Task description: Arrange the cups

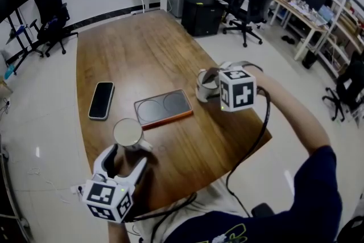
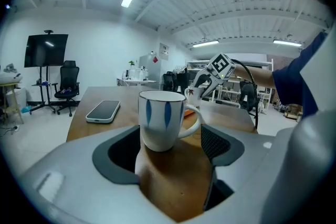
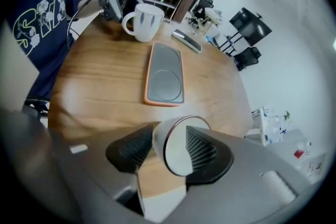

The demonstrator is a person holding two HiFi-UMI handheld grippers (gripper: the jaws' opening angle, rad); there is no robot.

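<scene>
Cup 1 [image 1: 128, 134] and Cup 2 [image 1: 205, 86]: neither yet on the tray [image 1: 163, 107], whose 2 round recesses lie bare; arranging judged barely begun. Cup 1: white, blue leaf strokes, upright on the desk [image 1: 159, 48] beside the tray's near-left corner, untouched between the wide-apart jaws of the left gripper [image 1: 126, 157]. Cup 2: white, red leaf mark, just right of the tray; right gripper [image 3: 170, 147] jaws partly parted at its rim, apparently not clamping.
</scene>
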